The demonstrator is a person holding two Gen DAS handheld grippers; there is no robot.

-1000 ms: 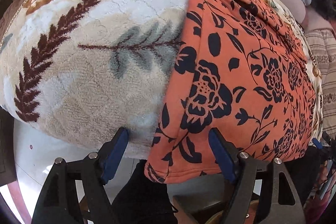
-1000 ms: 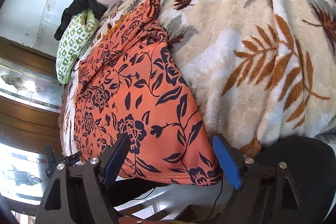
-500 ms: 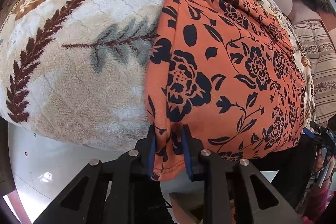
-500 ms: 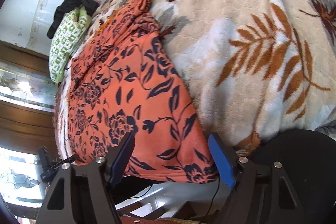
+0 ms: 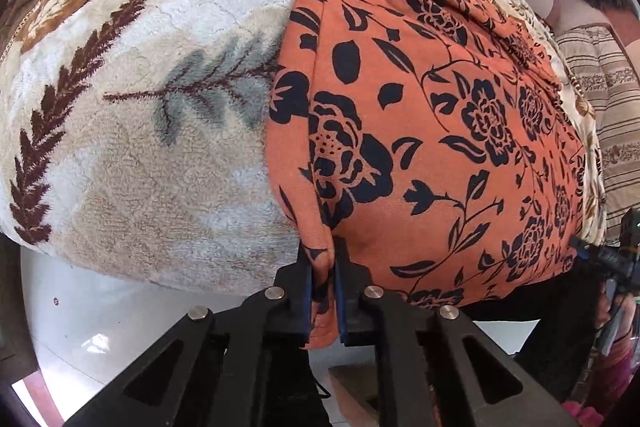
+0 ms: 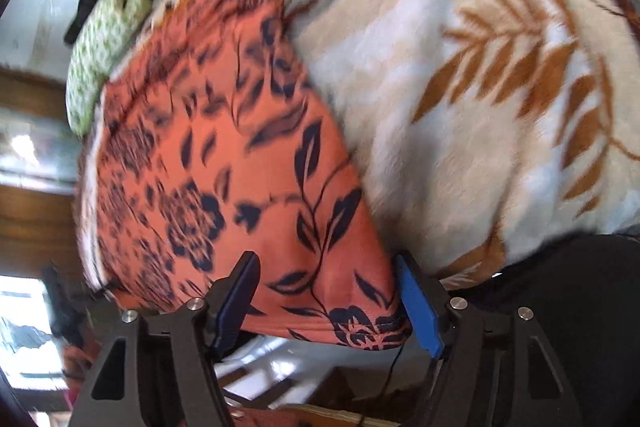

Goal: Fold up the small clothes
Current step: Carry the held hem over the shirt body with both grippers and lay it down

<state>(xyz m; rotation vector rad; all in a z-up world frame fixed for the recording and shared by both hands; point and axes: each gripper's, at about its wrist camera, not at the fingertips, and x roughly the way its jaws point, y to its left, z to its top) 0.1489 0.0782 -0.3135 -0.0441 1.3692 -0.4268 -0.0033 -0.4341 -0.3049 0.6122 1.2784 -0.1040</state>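
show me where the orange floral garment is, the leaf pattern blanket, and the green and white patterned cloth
orange floral garment [image 5: 440, 131]: left wrist view, on its flat middle panel.
leaf pattern blanket [image 5: 160, 99]: left wrist view, on the grey leaf left of the garment.
green and white patterned cloth [image 6: 102, 51]: right wrist view, on the middle of the bundle, blurred.

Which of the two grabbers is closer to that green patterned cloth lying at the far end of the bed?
Likely the right. The right gripper sits at the orange garment's near corner, green cloth beyond; the left gripper pinches the other corner, with no green cloth seen.

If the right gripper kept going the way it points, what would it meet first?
Most likely the orange floral garment: its corner already lies between the closing jaws of the right gripper, with the leaf-print blanket just beyond, though depth is unclear.
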